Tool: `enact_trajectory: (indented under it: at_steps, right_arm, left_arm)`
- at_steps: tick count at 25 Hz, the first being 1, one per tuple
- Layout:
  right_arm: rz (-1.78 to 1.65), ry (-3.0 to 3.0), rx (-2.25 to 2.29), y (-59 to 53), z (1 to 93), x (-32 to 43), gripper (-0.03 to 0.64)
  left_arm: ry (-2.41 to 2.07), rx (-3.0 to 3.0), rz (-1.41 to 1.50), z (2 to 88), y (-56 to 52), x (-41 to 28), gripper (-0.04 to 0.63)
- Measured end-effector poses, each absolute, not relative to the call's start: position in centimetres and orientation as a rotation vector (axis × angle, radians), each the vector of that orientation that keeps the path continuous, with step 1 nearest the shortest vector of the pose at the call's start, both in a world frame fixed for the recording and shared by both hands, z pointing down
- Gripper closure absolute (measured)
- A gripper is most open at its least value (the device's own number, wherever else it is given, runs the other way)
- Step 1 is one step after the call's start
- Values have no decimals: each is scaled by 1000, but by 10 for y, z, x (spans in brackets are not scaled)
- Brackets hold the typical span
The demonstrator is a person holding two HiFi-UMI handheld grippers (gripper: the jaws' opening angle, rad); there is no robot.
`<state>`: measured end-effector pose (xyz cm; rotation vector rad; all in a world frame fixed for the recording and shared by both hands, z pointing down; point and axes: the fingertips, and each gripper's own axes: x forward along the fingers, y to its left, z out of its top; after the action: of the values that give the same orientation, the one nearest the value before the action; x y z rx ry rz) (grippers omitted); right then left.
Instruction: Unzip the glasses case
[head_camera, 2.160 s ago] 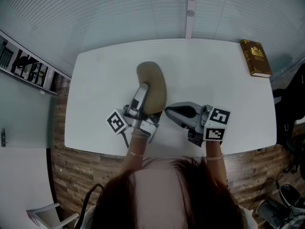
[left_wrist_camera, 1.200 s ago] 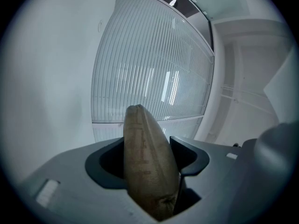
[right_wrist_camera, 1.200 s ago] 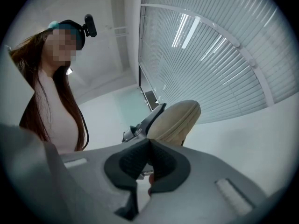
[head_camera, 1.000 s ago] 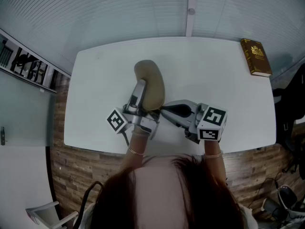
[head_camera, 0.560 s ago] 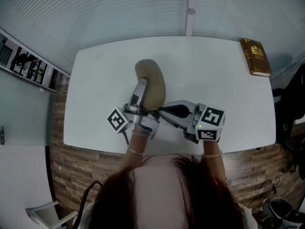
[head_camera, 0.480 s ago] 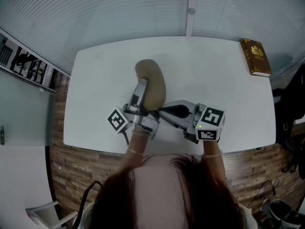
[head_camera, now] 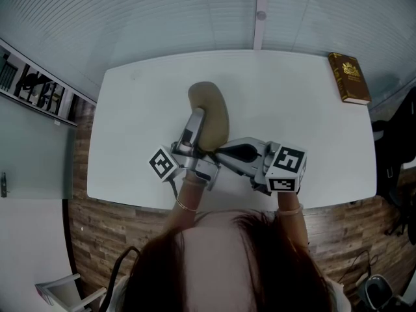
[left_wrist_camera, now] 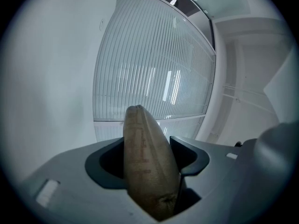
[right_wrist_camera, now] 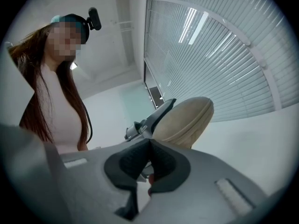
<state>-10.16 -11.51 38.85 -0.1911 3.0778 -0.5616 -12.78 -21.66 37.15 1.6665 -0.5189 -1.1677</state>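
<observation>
Noted at left: left gripper (left_wrist_camera: 148,164), jaws spread wide and clamped on opposite faces of the glasses case (head_camera: 211,112), near end of the case seated deep between the pads. Case held raised over the white table (head_camera: 305,109), far end tilted up and away from the person.

Noted at centre-right: right gripper (right_wrist_camera: 148,164), jaws pressed together just at the near end of the case, a small reddish tab pinched low between the pads. Judged to be the zip pull (right_wrist_camera: 148,176); too small to confirm.

Step in hand, as judged: start of the unzip, no opening visible along the seam.

Recommended:
- Hold the left clamp firm as the anchor.
- Draw the pull along the seam line, following the curve round the rounded end, not straight outward.
- Keep the tab in line with the teeth to avoid a jam.
- Avoid squeezing the shell harder, to prevent binding the slider.

Risk: small tab slipping from the pads.

Materials:
- Case: an elongated, rounded pod, tan, matt, faintly grained like suede or faux leather, with stitched lines near the edge. Semi-rigid by appearance.
- Gripper bodies: grey moulded plastic, with dark, rubbery-looking pads.
- Table: smooth matt white, rounded corners.

Far right, well apart: brown hardback book (head_camera: 349,78) with gilt cover ornament, lying flat near the table corner.
</observation>
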Motion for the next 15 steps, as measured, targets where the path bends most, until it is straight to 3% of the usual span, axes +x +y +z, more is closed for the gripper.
enact_trajectory:
  at_steps: [15]
  right_arm:
    - [-571,3060,-250,-116,393,-100,606]
  left_arm:
    - [-580,1793,-1101,367,-214,-125,304]
